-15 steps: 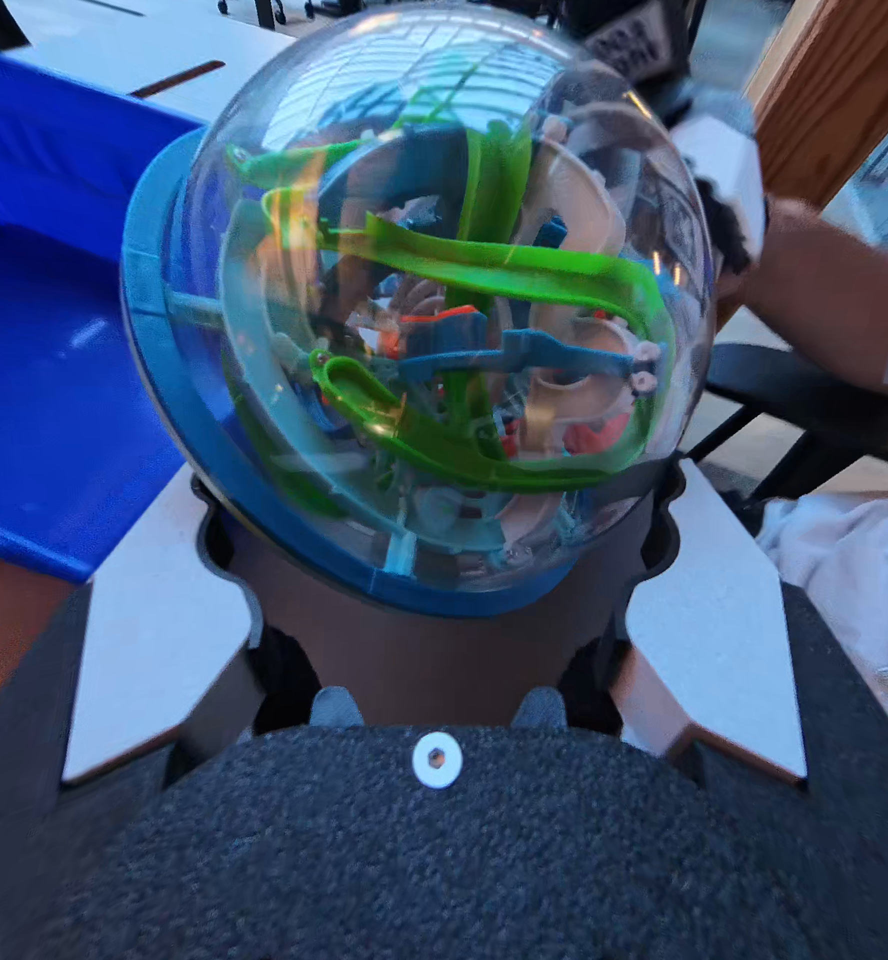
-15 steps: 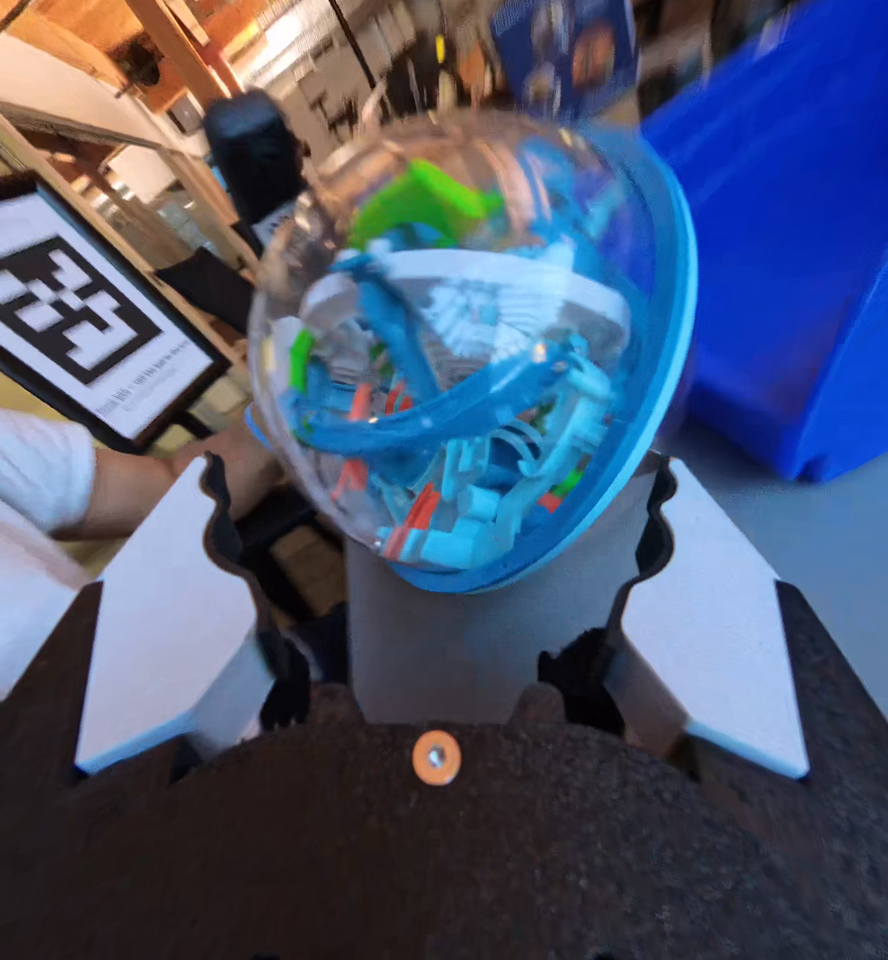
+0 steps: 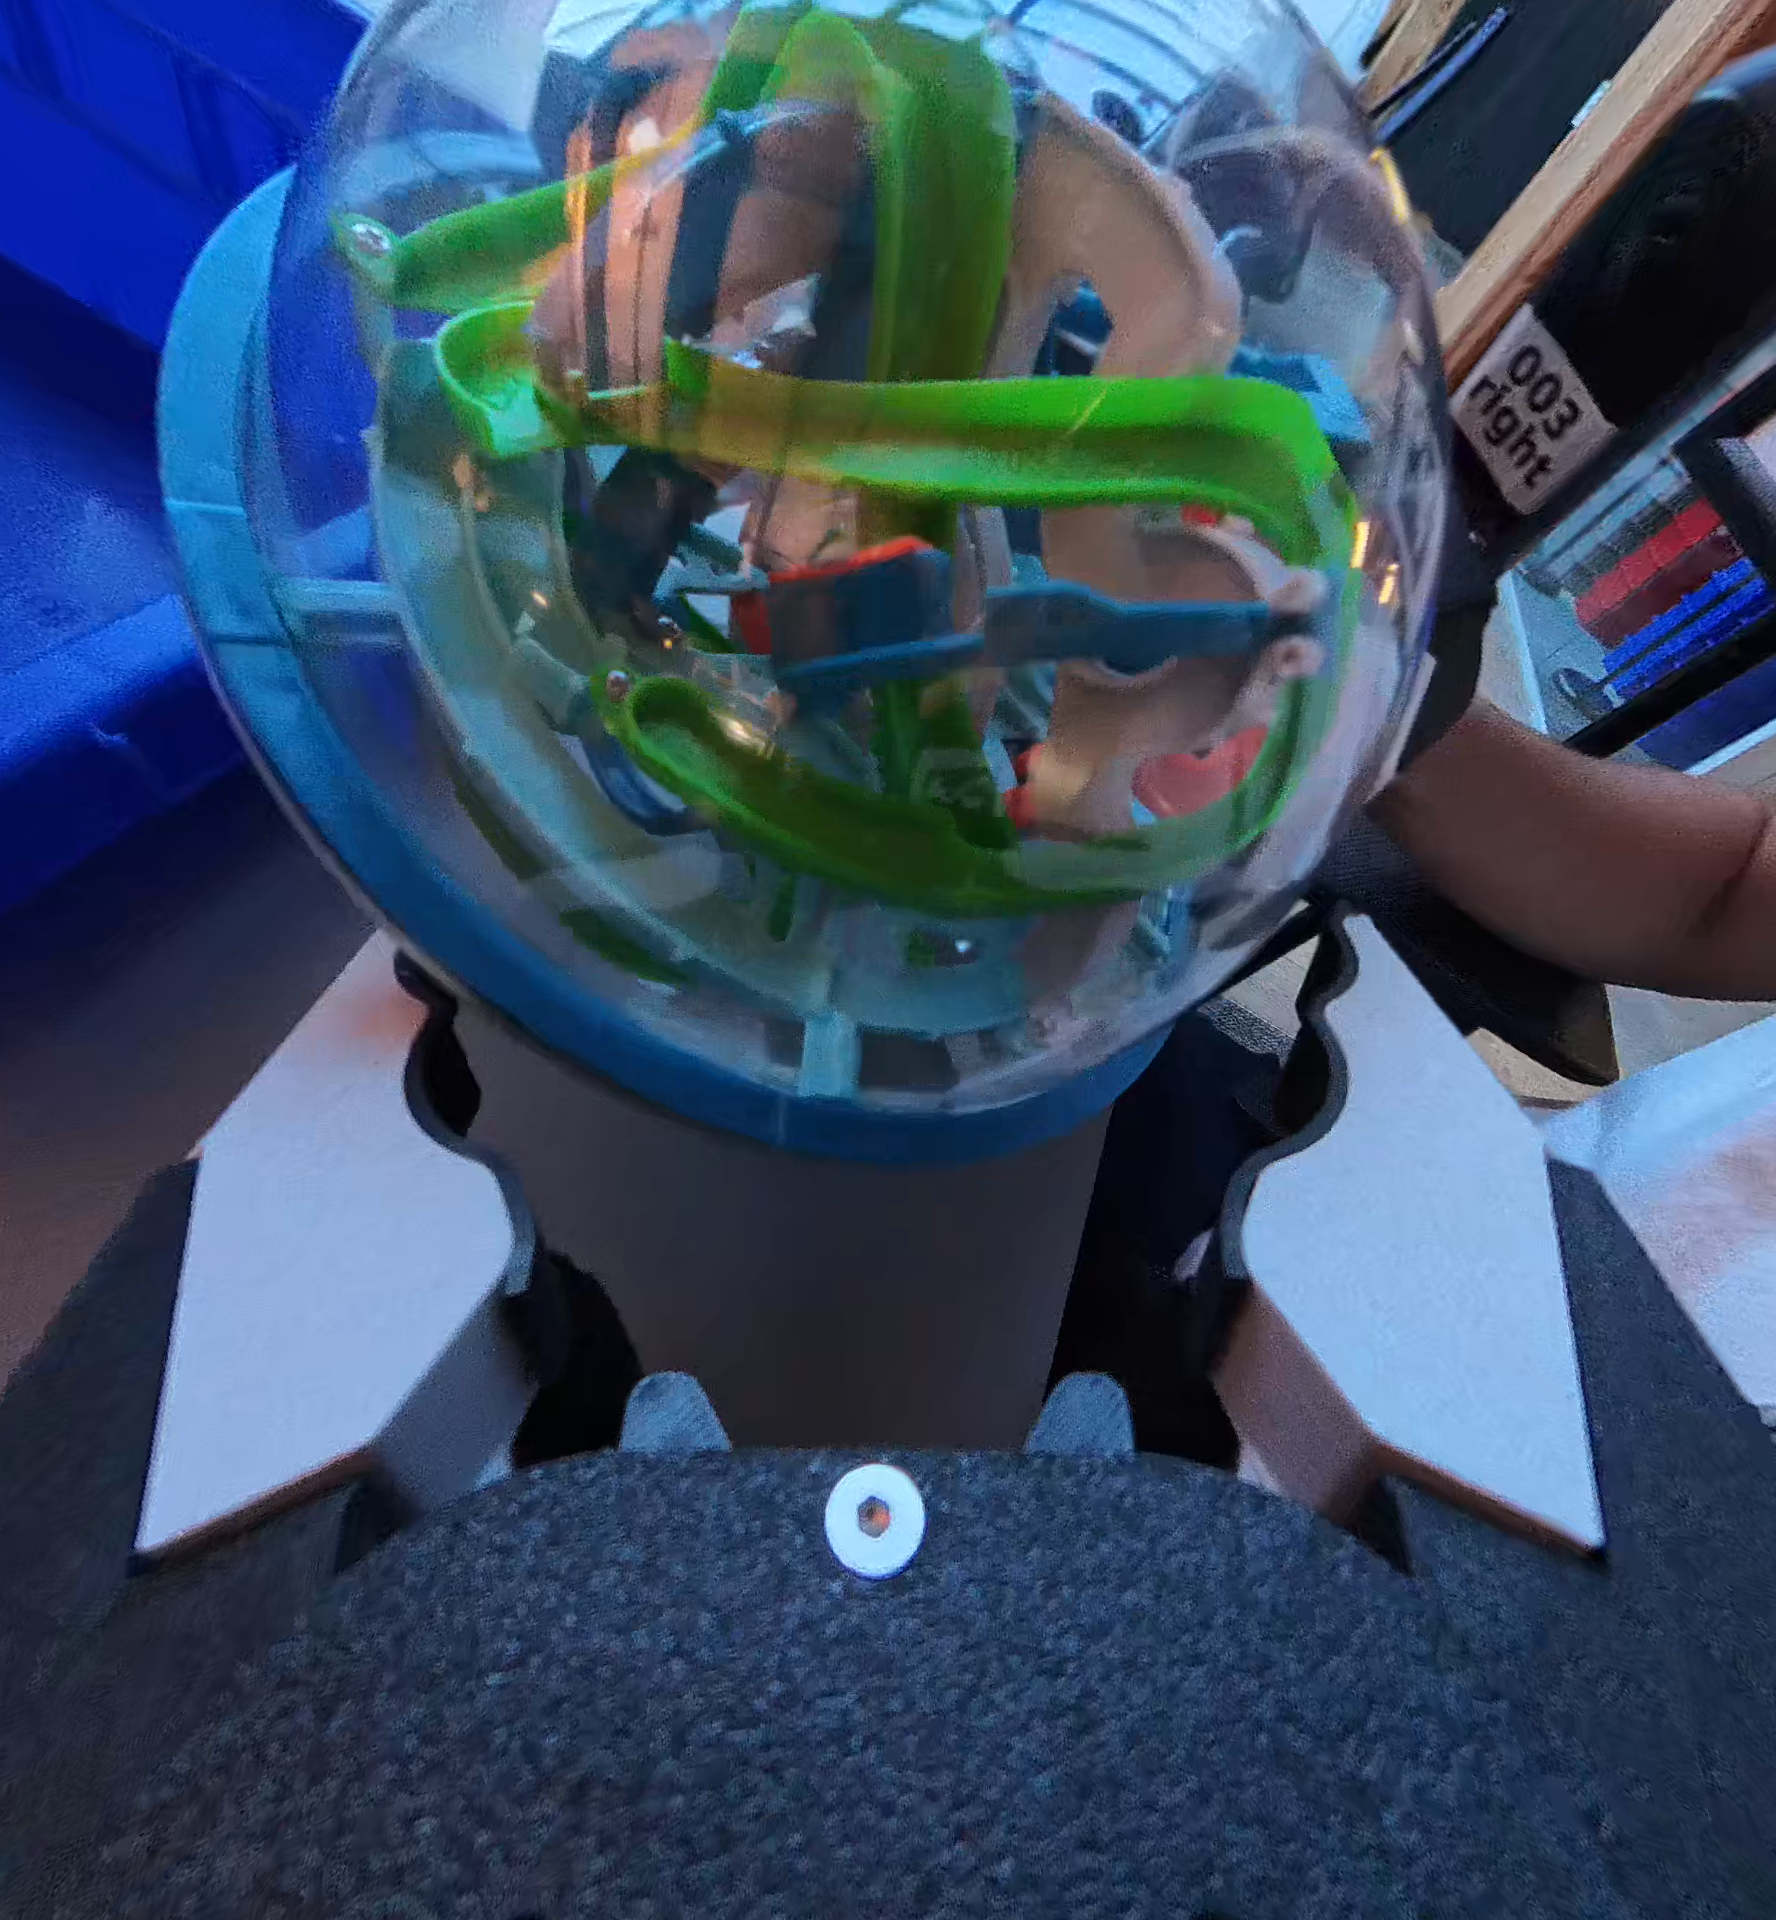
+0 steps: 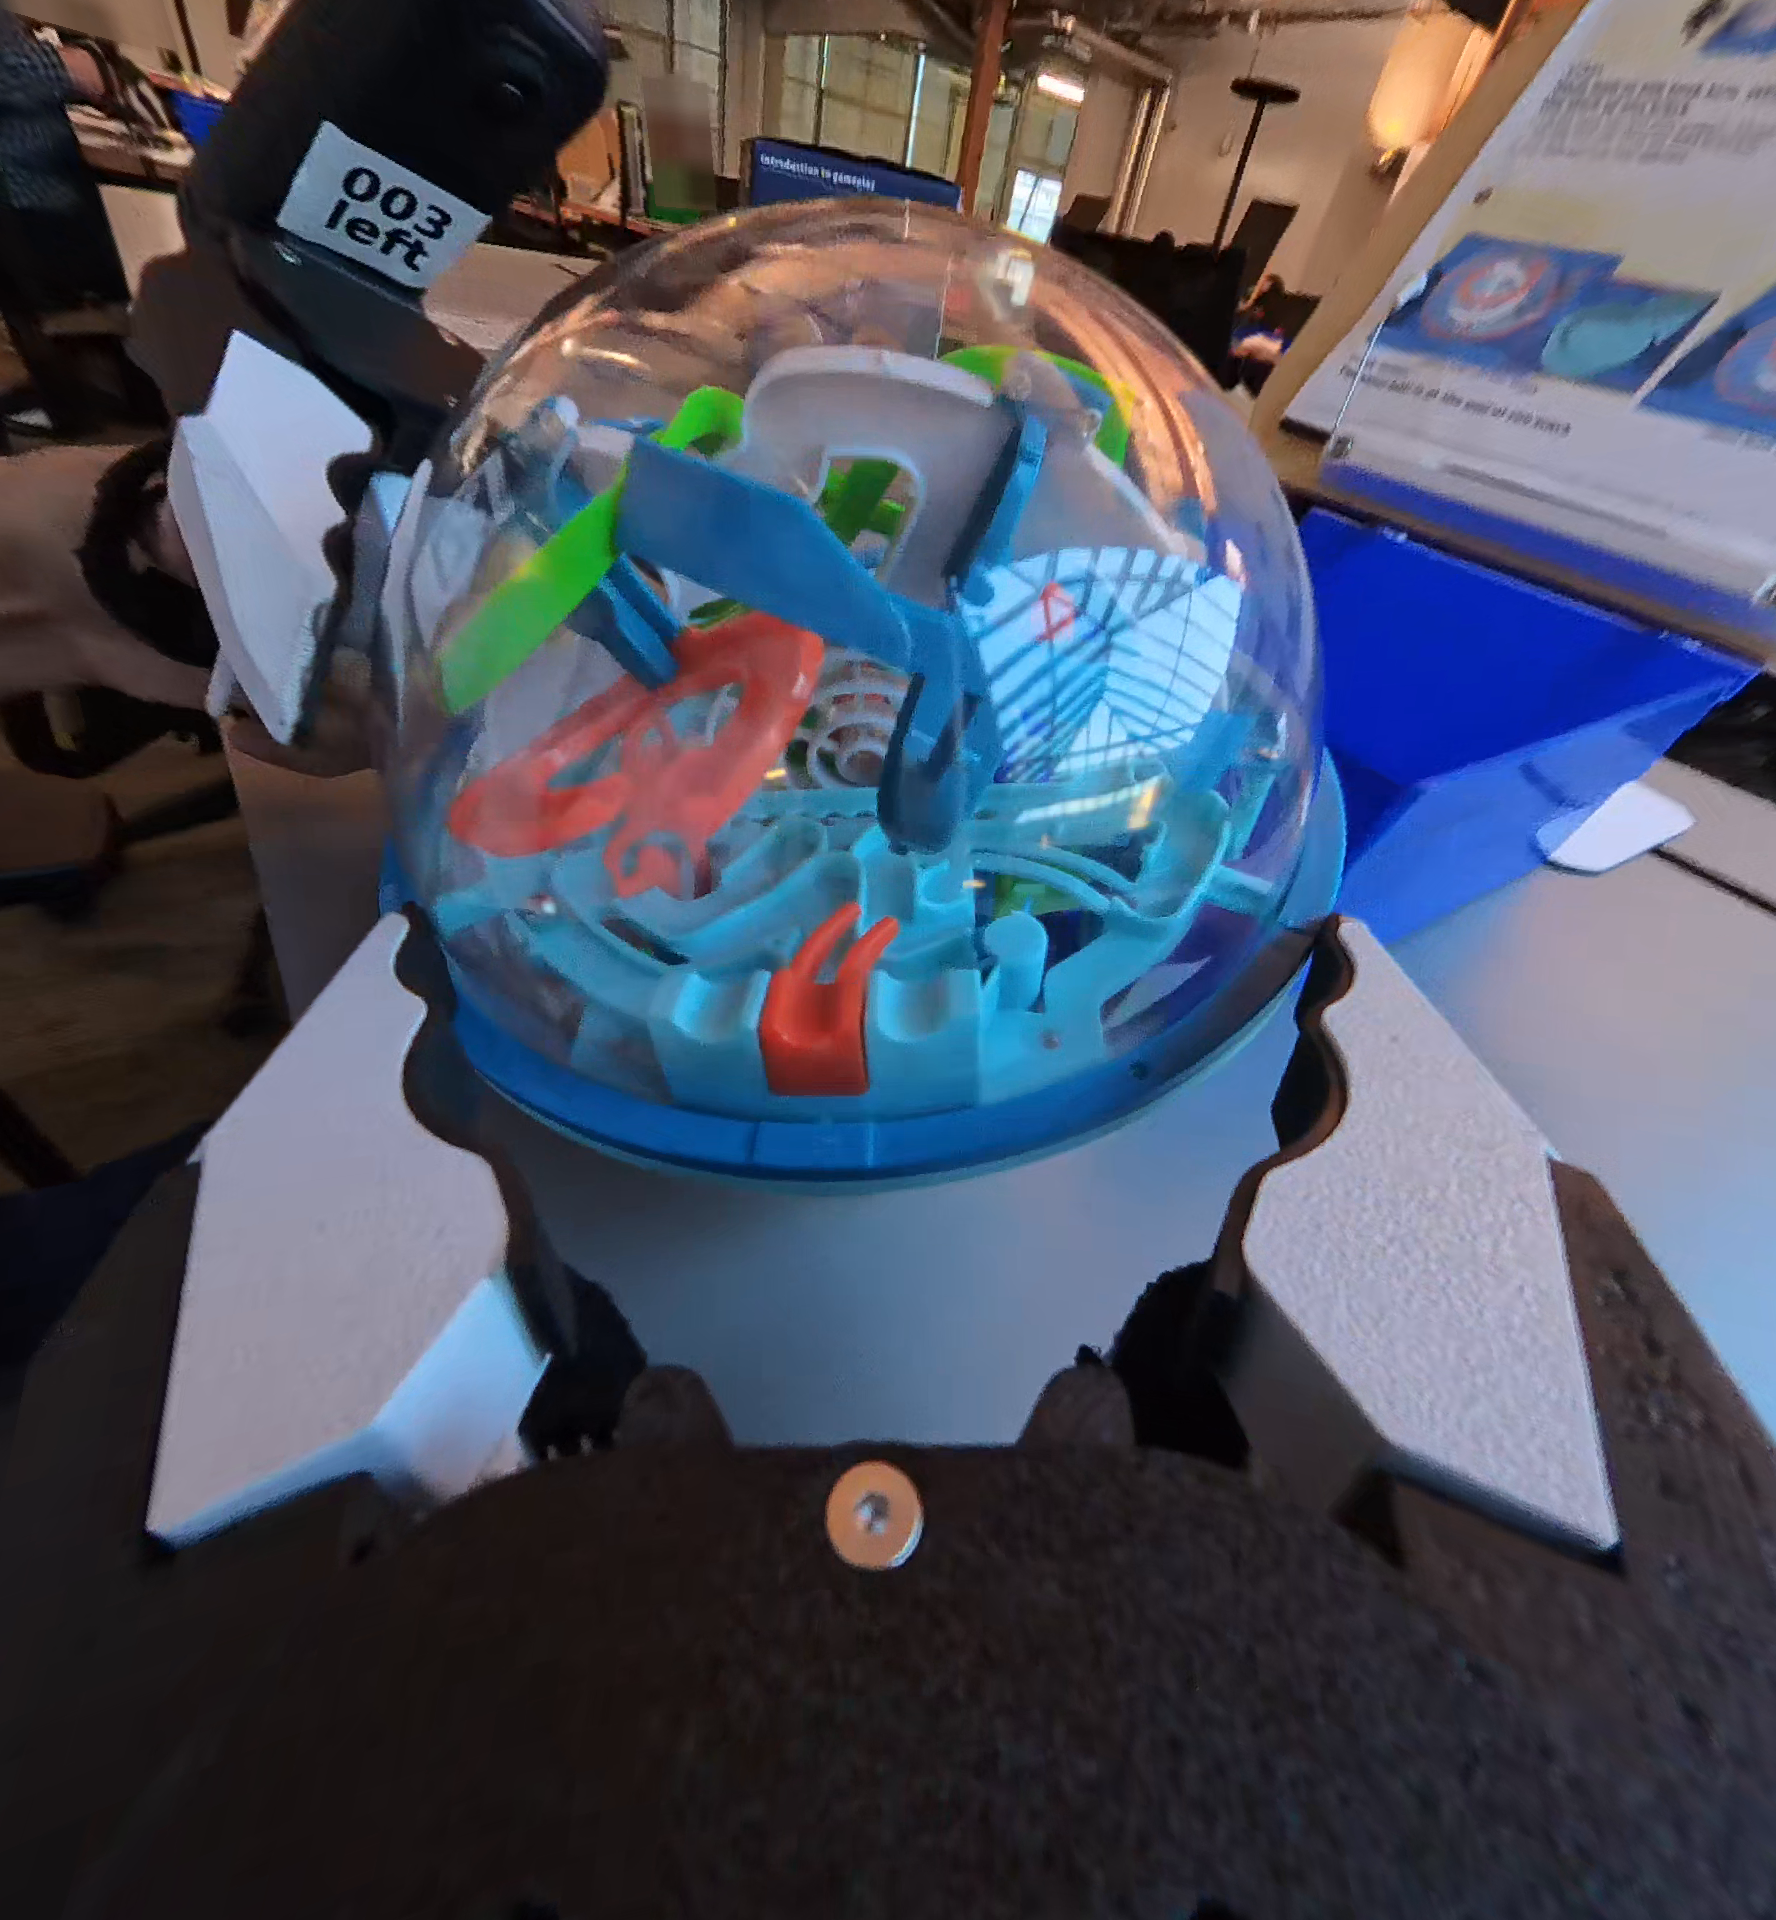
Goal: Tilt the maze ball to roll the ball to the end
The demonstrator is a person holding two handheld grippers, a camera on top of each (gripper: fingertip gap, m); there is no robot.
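Observation:
The maze ball (image 3: pixel 811 582) is a clear sphere with a blue band around its middle and green, blue, orange and white tracks inside. My left gripper (image 3: pixel 873 966) clasps its lower part between both white fingers. My right gripper (image 4: pixel 868 935) clasps the maze ball (image 4: pixel 863 707) from the other side, with the blue band low and nearly level in that view. The left gripper (image 4: pixel 271 540) shows at the sphere's far left there, and the right gripper's black body (image 3: pixel 1486 436) shows behind the sphere in the left wrist view. I cannot pick out the small ball among the tracks.
A blue bin (image 3: pixel 53 520) stands to the left of the sphere; it also shows in the right wrist view (image 4: pixel 1486 707) on the white table (image 4: pixel 1642 1039). An instruction board (image 4: pixel 1642 260) leans above it. A person's forearm (image 3: pixel 1611 873) reaches in from the right.
The maze ball has been turned between the two grippers. In the right wrist view its blue band swung from the right side down to the bottom. Both grips held.

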